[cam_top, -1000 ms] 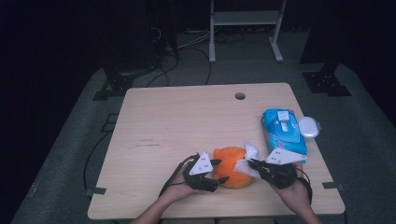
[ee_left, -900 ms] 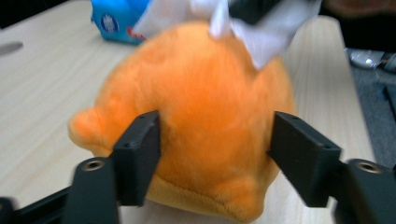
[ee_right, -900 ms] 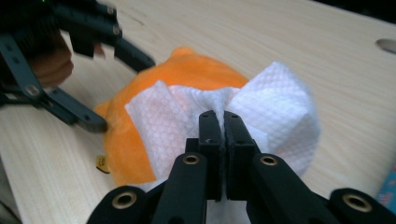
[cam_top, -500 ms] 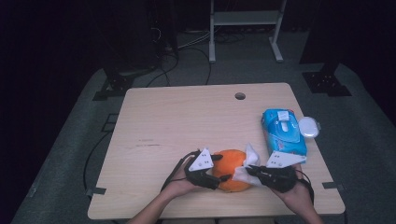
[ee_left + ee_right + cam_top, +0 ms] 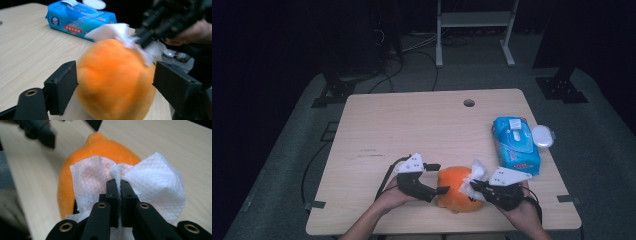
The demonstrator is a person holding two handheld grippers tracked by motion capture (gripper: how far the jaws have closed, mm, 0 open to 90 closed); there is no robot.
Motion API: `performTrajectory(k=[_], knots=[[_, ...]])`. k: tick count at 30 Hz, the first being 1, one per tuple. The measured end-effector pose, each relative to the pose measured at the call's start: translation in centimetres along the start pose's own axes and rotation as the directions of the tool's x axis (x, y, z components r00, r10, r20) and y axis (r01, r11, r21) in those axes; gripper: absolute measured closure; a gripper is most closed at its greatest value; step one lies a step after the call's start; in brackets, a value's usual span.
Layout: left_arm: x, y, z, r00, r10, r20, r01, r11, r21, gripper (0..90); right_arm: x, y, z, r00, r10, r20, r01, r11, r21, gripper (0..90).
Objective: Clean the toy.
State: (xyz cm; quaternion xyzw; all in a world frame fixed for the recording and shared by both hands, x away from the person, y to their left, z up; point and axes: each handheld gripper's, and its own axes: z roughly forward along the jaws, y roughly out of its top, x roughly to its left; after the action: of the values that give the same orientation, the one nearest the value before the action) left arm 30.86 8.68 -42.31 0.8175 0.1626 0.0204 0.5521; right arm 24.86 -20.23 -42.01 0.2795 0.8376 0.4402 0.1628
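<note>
Here the orange plush toy sits between the left gripper fingers, unpressed.

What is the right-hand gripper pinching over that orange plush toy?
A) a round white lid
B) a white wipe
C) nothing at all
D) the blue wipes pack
B: in the right gripper view the right gripper has its jaws closed on a bunched white wipe that lies against the orange plush toy.
</note>
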Motion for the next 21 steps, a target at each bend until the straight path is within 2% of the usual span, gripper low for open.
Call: performTrajectory(k=[2, 3, 5, 7, 8, 9, 12, 14, 16, 18, 20, 21], knots=[[0.4, 0.1, 0.5, 0.9990, -0.026, 0.035, 0.026, 0.9996, 0.014, 17.4, 0.3, -0.7, -0.5, 0.9996, 0.002, -0.029, -0.002, 1.000, 0.002, 86.4], [0.5, 0.1, 1.1, 0.9964, -0.043, 0.074, 0.041, 0.9986, 0.033, 17.4, 0.4, -0.9, -0.7, 0.9993, 0.001, -0.037, -0.001, 1.000, 0.002, 86.5], [0.4, 0.0, 2.2, 0.9935, -0.040, 0.107, 0.032, 0.9966, 0.077, 17.3, 0.5, -1.3, -1.0, 0.9986, 0.005, -0.052, -0.005, 1.000, 0.002, 86.4], [0.0, -0.3, 3.5, 0.9915, -0.012, 0.129, -0.003, 0.9933, 0.116, 13.2, 0.3, -1.4, -1.1, 0.9979, 0.018, -0.062, -0.018, 1.000, 0.000, 86.3], [-0.2, -0.3, 3.9, 0.9933, -0.004, 0.115, -0.010, 0.9931, 0.117, 12.4, 0.1, -1.5, -1.1, 0.9976, 0.028, -0.063, -0.027, 1.000, 0.003, 86.2], [-0.2, -0.4, 4.1, 0.9937, -0.022, 0.110, 0.009, 0.9937, 0.112, 13.6, -0.1, -1.5, -1.1, 0.9977, 0.037, -0.058, -0.036, 0.999, 0.005, 86.2], [0.2, -0.1, 3.9, 0.9966, -0.011, 0.082, 0.002, 0.9940, 0.110, 29.8, -0.6, -1.5, -1.2, 0.9969, 0.068, -0.040, -0.068, 0.998, -0.011, 86.3], [0.3, 0.2, 3.6, 0.9976, 0.022, 0.066, -0.028, 0.9957, 0.088, 38.1, -0.8, -1.2, -1.4, 0.9969, 0.075, -0.020, -0.076, 0.997, -0.029, 86.5], [0.3, 0.7, 3.2, 0.9960, 0.083, 0.035, -0.085, 0.9946, 0.059, 40.3, -1.1, -0.5, -1.5, 0.9969, 0.077, -0.014, -0.078, 0.996, -0.045, 86.6], [0.4, 1.4, 2.8, 0.9880, 0.152, -0.030, -0.151, 0.9880, 0.034, 41.8, -1.5, 0.3, -1.5, 0.9974, 0.071, 0.011, -0.070, 0.996, -0.059, 86.6], [0.8, 2.0, 2.4, 0.9730, 0.209, -0.099, -0.208, 0.9780, 0.012, 42.0, -2.5, 1.2, -1.2, 0.9952, 0.096, 0.018, -0.094, 0.991, -0.091, 86.6], [1.0, 2.1, 2.2, 0.9674, 0.221, -0.124, -0.222, 0.9750, 0.002, 41.8, -3.1, 1.7, -1.0, 0.9930, 0.117, 0.018, -0.114, 0.988, -0.108, 86.6]])
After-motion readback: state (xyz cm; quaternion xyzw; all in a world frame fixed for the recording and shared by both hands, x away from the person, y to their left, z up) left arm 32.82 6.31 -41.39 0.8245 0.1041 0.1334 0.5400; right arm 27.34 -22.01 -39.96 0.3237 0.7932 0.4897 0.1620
